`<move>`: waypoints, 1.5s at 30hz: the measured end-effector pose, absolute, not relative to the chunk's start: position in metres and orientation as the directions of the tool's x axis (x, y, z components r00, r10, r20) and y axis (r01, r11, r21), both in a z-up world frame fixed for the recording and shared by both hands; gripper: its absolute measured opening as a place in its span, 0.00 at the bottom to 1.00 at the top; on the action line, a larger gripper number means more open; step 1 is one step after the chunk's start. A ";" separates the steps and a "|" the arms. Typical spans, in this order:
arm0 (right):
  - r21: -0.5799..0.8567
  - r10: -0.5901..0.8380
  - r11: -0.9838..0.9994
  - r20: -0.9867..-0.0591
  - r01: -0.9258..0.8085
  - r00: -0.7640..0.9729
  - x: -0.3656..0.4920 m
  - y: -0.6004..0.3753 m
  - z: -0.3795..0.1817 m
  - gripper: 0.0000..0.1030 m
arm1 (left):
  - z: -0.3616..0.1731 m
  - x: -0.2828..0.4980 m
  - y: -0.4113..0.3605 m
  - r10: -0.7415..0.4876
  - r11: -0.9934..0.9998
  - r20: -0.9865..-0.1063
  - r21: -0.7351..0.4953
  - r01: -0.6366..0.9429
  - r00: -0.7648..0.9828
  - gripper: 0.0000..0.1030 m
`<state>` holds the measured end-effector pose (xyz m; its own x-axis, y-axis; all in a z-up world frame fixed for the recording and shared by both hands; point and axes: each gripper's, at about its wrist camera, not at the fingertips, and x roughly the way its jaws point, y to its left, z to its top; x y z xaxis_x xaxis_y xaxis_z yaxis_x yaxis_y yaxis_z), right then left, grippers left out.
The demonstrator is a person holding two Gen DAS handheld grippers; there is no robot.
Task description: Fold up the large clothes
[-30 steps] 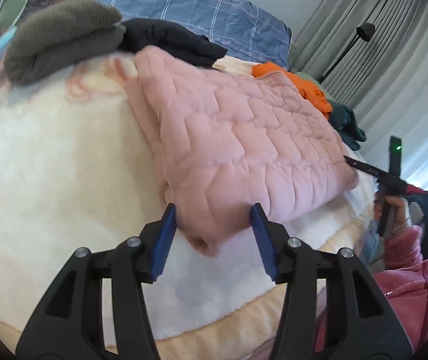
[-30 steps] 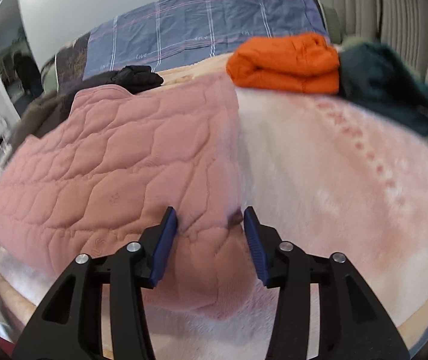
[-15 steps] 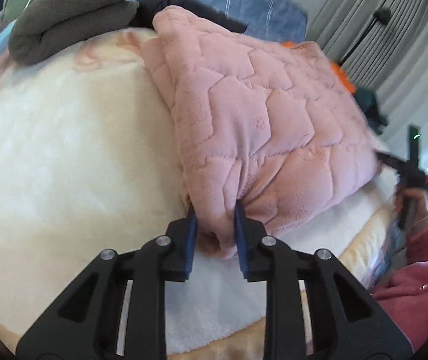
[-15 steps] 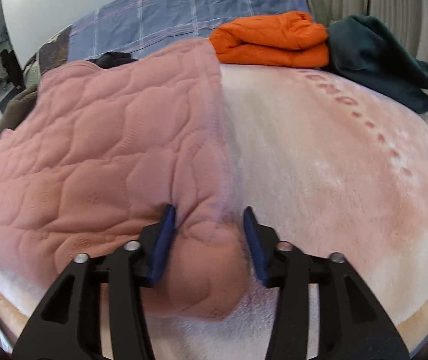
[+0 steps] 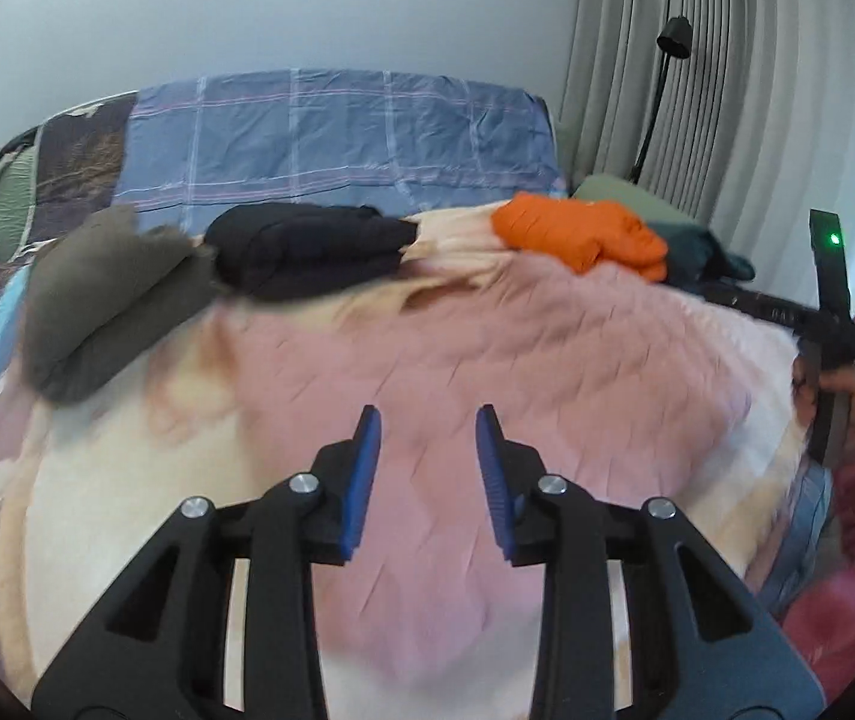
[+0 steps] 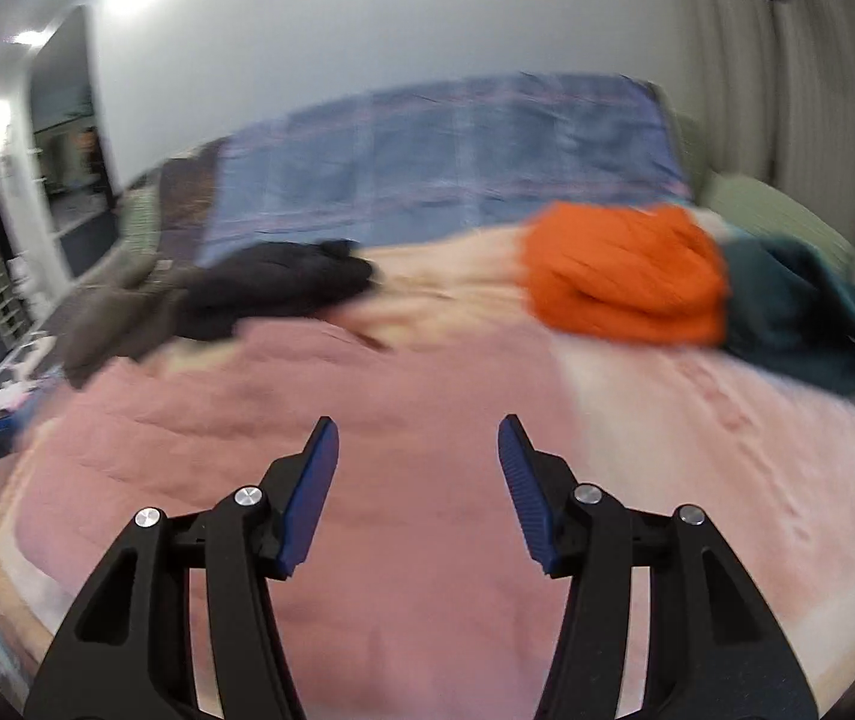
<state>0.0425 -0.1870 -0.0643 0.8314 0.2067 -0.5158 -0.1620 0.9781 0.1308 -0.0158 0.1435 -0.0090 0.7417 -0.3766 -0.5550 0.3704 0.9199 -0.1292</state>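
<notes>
pink quilt (image 5: pixel 487 372) released, flattened (cream bed (image 6: pixel 727 420))

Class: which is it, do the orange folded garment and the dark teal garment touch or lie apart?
Touching. In the right wrist view the orange folded garment presses against the dark teal garment along its right edge, with no blanket visible between them.

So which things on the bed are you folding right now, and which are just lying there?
In the job:
pink quilted garment
left gripper
right gripper

Just lying about:
orange bundle
black bundle
grey bundle
dark teal bundle
</notes>
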 end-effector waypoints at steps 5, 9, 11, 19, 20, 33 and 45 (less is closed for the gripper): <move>0.245 0.348 0.937 -0.590 -0.249 0.729 0.099 -0.144 -0.072 0.53 | -0.054 0.045 0.114 -0.242 0.956 -0.681 -0.045 0.290 0.691 0.44; 0.236 0.350 0.937 -0.637 -0.258 0.687 0.142 -0.113 -0.086 0.53 | -0.095 0.051 0.109 -0.179 0.968 -0.695 0.002 0.251 0.696 0.47; 0.171 0.262 0.965 -0.708 -0.201 0.655 0.171 -0.106 -0.112 0.53 | -0.095 0.043 0.109 -0.173 0.967 -0.678 0.022 0.254 0.715 0.47; 0.094 0.183 0.981 -0.756 -0.173 0.628 0.185 -0.097 -0.153 0.53 | -0.099 0.043 0.119 -0.232 0.962 -0.653 -0.043 0.270 0.721 0.47; 0.100 0.188 0.980 -0.756 -0.173 0.627 0.185 -0.098 -0.152 0.53 | -0.099 0.044 0.120 -0.242 0.961 -0.652 -0.057 0.272 0.718 0.47; 0.087 0.123 0.992 -0.598 -0.089 0.792 0.121 -0.153 -0.073 0.66 | -0.029 0.037 0.133 -0.361 0.932 -0.552 -0.186 0.311 0.752 0.66; -0.006 0.002 1.000 -0.653 -0.008 0.758 0.127 -0.172 -0.149 0.80 | -0.100 0.084 0.103 -0.205 0.970 -0.684 -0.047 0.238 0.700 0.87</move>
